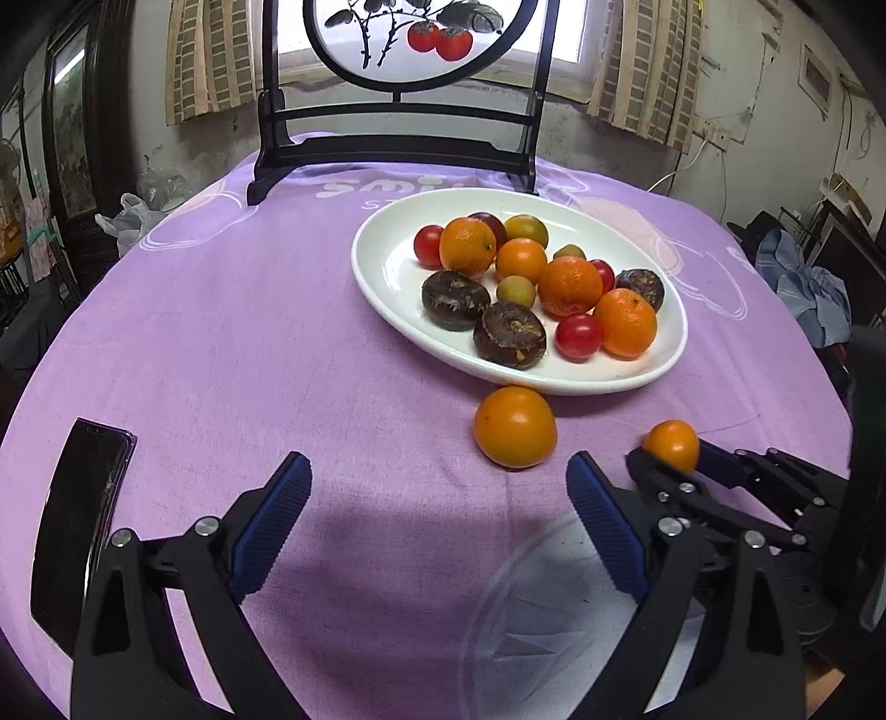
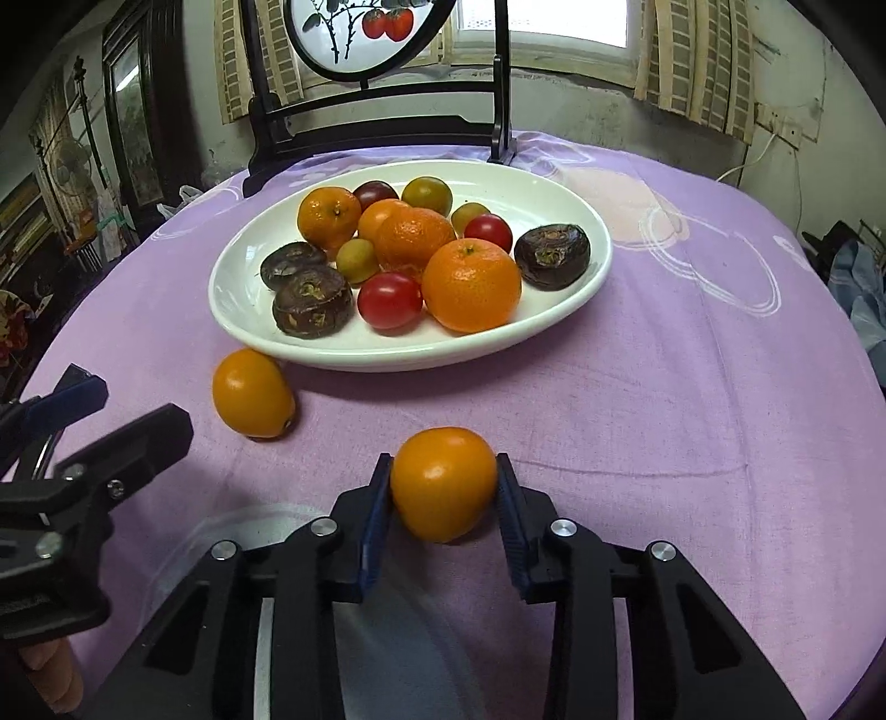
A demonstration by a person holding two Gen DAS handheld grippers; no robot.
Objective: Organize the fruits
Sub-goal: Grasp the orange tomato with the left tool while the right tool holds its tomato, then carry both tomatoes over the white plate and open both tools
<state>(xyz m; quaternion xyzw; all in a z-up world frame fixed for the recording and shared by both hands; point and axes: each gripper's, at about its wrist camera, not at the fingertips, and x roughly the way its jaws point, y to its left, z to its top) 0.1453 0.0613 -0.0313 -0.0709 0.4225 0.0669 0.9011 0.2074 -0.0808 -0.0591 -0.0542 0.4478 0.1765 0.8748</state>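
Purple cloth point(image 1: 232, 332) covers the round table, and a white oval plate point(image 2: 249, 310) is set on it toward the far side. On the plate are piled mandarins point(image 2: 472, 285), red cherry tomatoes point(image 2: 389, 301), small green-yellow fruits point(image 2: 357, 259) and dark brown water chestnuts point(image 2: 313, 307). A smooth orange fruit point(image 2: 443, 482) is clamped between the blue-padded fingers of the right gripper point(image 2: 443, 498), near the front of the table and well apart from the plate; below it the rim of a clear plastic dish point(image 1: 498, 581) can be made out. A second smooth orange fruit point(image 1: 515, 426) lies loose on the cloth, just beside the plate's near rim; whether it touches the rim cannot be told. The left gripper point(image 1: 437, 526) is held spread wide with nothing between its fingers, and the loose fruit is seen ahead of it. A black smartphone point(image 1: 77, 526) lies at the table's left edge. A dark wooden stand with a round painted panel point(image 1: 421, 39) is placed behind the plate.
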